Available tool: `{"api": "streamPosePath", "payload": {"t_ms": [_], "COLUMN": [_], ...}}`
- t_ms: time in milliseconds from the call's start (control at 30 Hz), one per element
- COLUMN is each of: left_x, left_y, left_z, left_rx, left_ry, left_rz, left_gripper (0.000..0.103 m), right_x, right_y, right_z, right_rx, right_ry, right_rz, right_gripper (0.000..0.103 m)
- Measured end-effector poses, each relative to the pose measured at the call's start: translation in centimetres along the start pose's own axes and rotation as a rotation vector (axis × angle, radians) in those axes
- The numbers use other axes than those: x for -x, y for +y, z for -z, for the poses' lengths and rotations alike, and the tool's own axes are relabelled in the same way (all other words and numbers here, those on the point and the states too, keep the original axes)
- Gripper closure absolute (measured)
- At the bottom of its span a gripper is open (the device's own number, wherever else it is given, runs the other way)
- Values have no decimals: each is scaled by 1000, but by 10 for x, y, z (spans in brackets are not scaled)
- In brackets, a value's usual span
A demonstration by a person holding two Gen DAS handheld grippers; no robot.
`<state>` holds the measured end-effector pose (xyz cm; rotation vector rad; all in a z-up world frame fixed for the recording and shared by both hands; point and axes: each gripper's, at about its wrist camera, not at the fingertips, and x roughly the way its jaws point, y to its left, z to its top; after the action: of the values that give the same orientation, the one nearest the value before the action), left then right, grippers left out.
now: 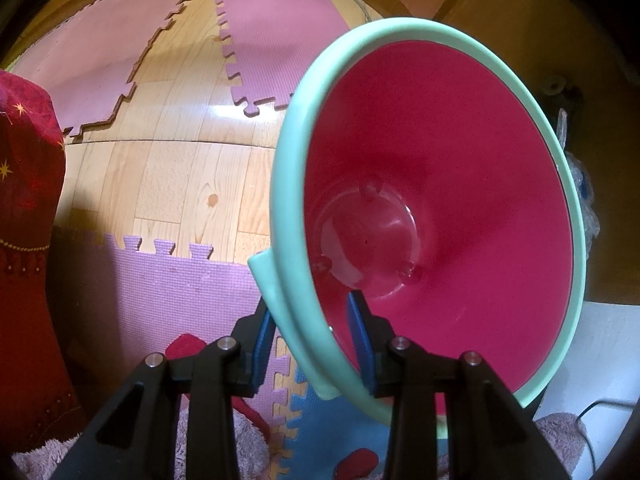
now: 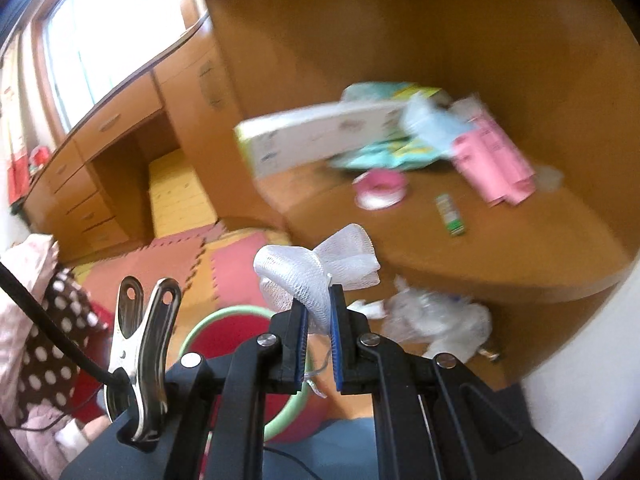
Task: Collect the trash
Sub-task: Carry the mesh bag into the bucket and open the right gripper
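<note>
the left claw [image 1: 312,344] points down and pinches the mint green rim of the red bin [image 1: 440,200]: one blue pad is outside the rim, the other is inside against the red wall. the bin is tilted, its open mouth faces the camera, and the inside looks empty. under it there is a wooden floor [image 1: 172,184] with pink and purple foam mats [image 1: 176,292]. a dark red cloth [image 1: 28,240] is at the left edge.

the right claw [image 2: 319,312] is pressed together on a piece of white net wrap [image 2: 316,268]. the wrap sticks up and spreads above the pads, so this trash is in the air, not on any support. below it, near the bottom of the right wrist view, the same bin is visible. a crumpled clear plastic bag [image 2: 436,320] lies just beside the round wooden surface [image 2: 520,248]. on the surface are a white box [image 2: 320,136], pink packs [image 2: 492,160], a pink and white roll [image 2: 380,188] and a small green tube [image 2: 450,214]. this view is blurred.
</note>
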<state>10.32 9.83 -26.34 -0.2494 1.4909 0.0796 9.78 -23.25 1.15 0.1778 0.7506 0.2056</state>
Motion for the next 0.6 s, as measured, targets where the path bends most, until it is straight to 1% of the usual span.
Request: {"api": "streamPosePath", "payload": {"t_ms": [167,333,600], "left_x": [0,0,0], "left_y": [-1,-1,-1], "left_z": [0,0,0], "left_rx": [-1,-1,0], "left_ry": [1,1,1], "left_rz": [-2,-2,-4], "left_gripper": [66,66,66], "right_x": [-32,-64,-107], "right_y": [31,56,75], "right_z": [23,48,79], "right_rx": [47,92,123], "right_ry": [83,163,290], "right_rz": [-56,-89,-116], "right_gripper": [92,92,92]}}
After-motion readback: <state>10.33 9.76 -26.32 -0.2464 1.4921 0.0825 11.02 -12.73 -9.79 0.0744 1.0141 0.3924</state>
